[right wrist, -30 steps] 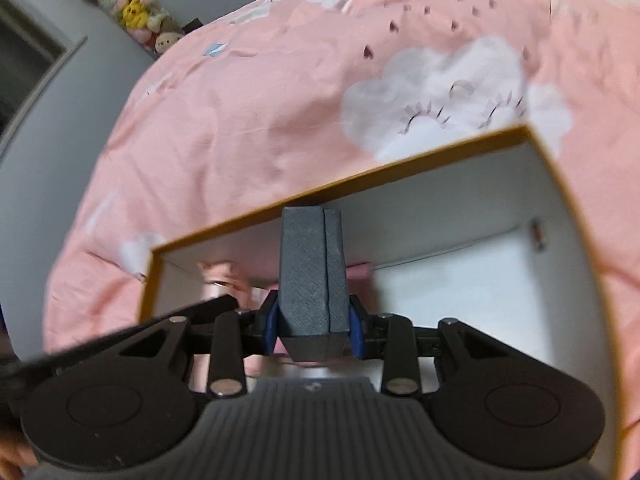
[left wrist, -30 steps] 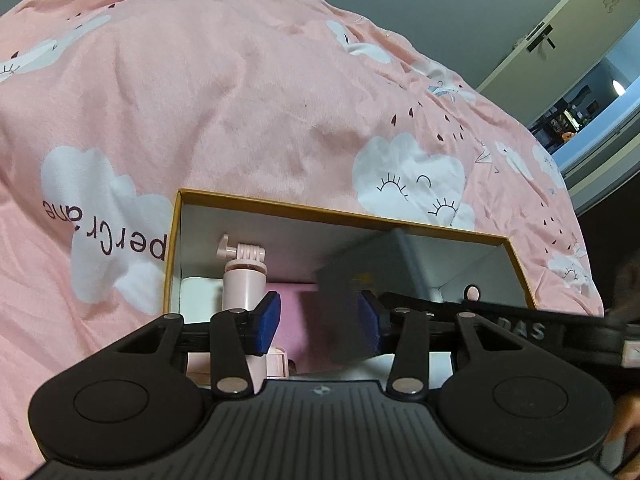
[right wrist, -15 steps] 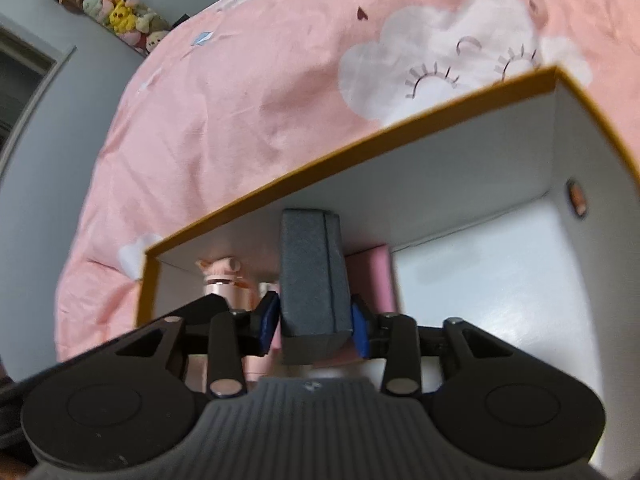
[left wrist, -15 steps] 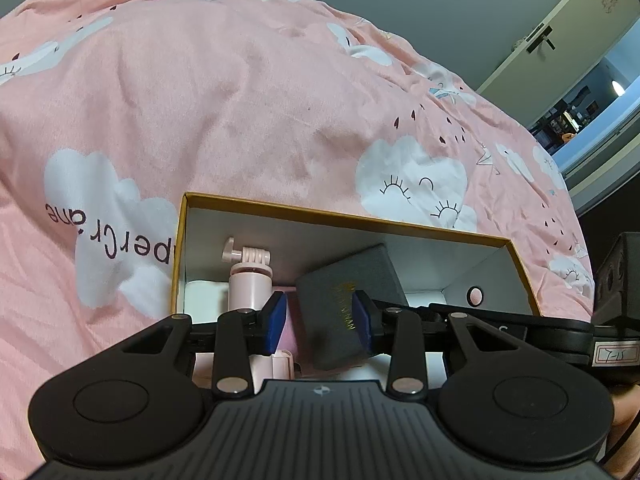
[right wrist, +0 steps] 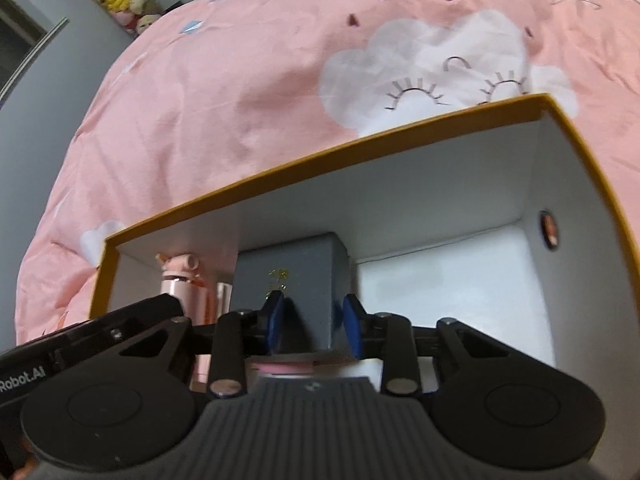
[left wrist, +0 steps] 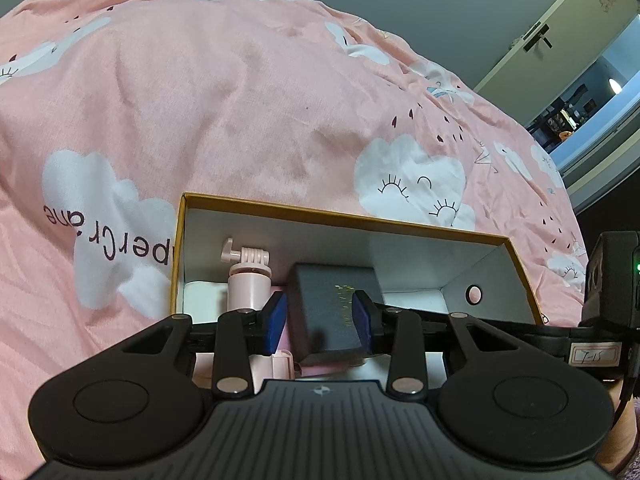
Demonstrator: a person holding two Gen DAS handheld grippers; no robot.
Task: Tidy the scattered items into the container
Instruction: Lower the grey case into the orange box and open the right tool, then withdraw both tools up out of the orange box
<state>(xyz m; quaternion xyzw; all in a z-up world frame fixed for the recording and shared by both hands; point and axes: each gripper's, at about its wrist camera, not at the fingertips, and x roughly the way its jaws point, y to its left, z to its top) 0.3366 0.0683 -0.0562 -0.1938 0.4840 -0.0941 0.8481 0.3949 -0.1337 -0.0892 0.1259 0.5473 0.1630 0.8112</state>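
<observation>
**A:** Case placement first: where does the grey case [right wrist: 296, 276] sit, as you read it?

**B:** Inside the container [right wrist: 320, 152], low in the centre of my right wrist view. Its broad face with the gold mark is turned towards me, and it looks tipped up against something pink underneath. It sits next to the pink camera mount [left wrist: 248, 276], which stands at the left end.

**A:** Is your right hand-held gripper [right wrist: 314, 322] gripping it?

**B:** I judge not. The jaws have just been closing to a narrow gap. The case shows between the blue pads but lies beyond them, and its face is wider than the gap. The left pad crosses in front of that face instead of pressing a side, so the jaws hold nothing.

**A:** And the left hand-held gripper [left wrist: 319, 322]?

**B:** Half open and holding nothing. The case only shows through its gap in the lower centre of that frame. I keep it poised over the near wall, probably to steady the container on the soft bed cover [left wrist: 200, 100] if it shifts.

**A:** Why crowd the case to the left?

**B:** My guess is that packing it against the mount leaves the white floor on the right of the frame free for more items.
</observation>
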